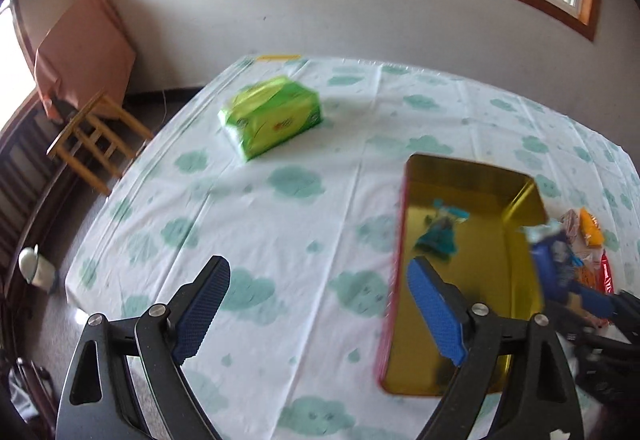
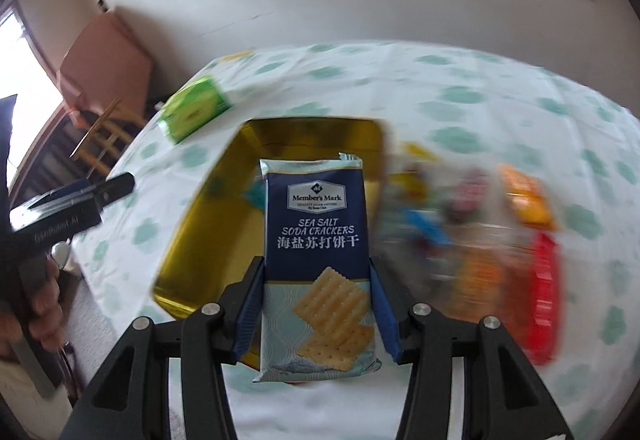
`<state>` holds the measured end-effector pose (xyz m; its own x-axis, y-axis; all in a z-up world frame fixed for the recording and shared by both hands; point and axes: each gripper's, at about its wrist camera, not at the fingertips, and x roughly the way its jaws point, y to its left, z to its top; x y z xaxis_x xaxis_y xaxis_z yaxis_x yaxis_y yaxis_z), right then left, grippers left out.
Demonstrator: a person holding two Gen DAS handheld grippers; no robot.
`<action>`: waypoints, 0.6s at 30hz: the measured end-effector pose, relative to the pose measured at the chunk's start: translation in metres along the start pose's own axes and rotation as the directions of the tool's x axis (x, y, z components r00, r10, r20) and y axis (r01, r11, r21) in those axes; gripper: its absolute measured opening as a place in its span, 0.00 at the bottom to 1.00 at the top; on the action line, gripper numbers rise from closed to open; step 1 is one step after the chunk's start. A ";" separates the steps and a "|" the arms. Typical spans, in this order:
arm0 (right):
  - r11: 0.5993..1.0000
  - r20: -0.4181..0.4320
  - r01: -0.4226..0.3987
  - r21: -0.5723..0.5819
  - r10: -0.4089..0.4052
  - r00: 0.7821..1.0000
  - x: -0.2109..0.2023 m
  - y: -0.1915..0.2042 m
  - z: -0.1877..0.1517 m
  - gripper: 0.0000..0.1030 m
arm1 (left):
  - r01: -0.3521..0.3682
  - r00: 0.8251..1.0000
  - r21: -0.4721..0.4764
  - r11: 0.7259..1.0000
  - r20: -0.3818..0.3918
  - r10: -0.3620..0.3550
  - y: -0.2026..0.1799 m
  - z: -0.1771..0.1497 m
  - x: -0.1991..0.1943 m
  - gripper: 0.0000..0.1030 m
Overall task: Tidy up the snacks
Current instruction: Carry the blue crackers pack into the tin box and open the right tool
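Observation:
My right gripper is shut on a dark blue pack of sea salt soda crackers and holds it upright above the near part of a gold tin tray. The tray has a red outer wall and holds a teal snack packet. The crackers pack also shows in the left wrist view, at the tray's right edge. My left gripper is open and empty, left of the tray, with its right finger over the tray's near left wall. Several loose snack packets lie right of the tray, blurred.
A green tissue pack lies at the far left of the table, which has a white cloth with green clouds. A wooden stool and a bin stand off the table's left side.

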<state>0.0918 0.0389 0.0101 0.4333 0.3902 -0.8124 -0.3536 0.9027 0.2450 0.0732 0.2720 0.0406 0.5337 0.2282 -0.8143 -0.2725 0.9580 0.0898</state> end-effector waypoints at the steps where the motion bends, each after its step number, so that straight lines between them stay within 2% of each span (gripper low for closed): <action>1: 1.000 -0.009 -0.003 -0.016 0.003 1.000 0.006 0.010 0.001 0.49 | 0.001 1.000 -0.008 1.000 -0.008 -0.001 0.004 -0.002 0.001 0.86; 6: 0.998 -0.065 -0.004 -0.062 0.000 0.998 0.041 0.050 0.003 0.49 | -0.014 0.999 -0.109 0.994 -0.044 0.009 0.032 -0.011 0.010 0.86; 9: 0.998 -0.094 -0.014 -0.064 0.008 0.996 0.054 0.058 0.001 0.49 | -0.029 0.998 -0.153 0.988 -0.057 0.021 0.044 -0.016 0.012 0.86; 18: 0.995 -0.171 -0.023 -0.093 0.007 0.985 0.092 0.071 -0.001 0.49 | -0.054 0.995 -0.209 0.976 -0.095 0.035 0.064 -0.029 0.018 0.86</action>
<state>0.1061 0.1385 -0.0478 0.2827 0.3600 -0.8891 -0.4390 0.8727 0.2137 0.0421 0.3329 0.0146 0.4453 0.2440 -0.8615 -0.4626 0.8865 0.0120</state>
